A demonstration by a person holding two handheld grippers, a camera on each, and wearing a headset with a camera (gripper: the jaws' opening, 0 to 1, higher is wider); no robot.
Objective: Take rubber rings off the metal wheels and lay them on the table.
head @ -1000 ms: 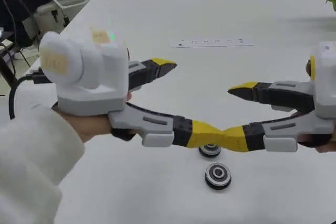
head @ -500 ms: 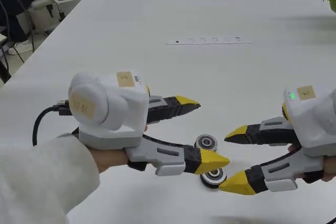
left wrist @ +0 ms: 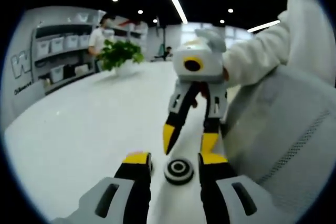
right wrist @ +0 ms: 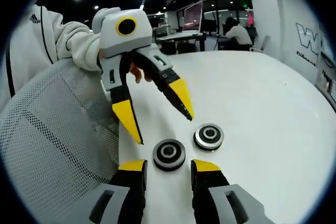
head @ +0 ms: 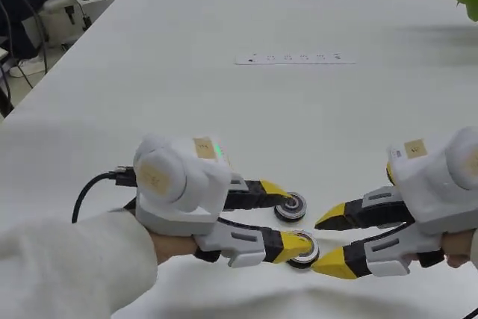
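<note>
The left gripper (head: 296, 220) and the right gripper (head: 316, 244) both stand open, each with its jaws spread about wide enough to take a wheel, and neither has hold of anything. They meet tip to tip, low over the near part of the white table (head: 187, 72). A power strip (head: 295, 57) lies flat farther up the table, well apart from the work.

Two metal wheels lie flat, just beside one another. The near wheel (right wrist: 169, 154) sits between the two grippers. In each gripper view it lies just ahead of that gripper's own jaw tips, centred on the gap, with the other gripper beyond it. In the head view the left gripper's lower jaw tip overlaps this wheel, and I cannot tell whether it touches. The far wheel (right wrist: 209, 137) has the left gripper's upper jaw tip at its edge.

Each wheel wears a black rubber ring (right wrist: 157, 154) around its rim, so neither ring is off yet.

I judge the step in hand to be lining up on the near wheel, with the task barely begun. The next move likely calls for one gripper to pin the wheel while the other nips the thin edge of the ring and peels it outward. The tips need careful placing, since a loose wheel could skid on the smooth tabletop.
</note>
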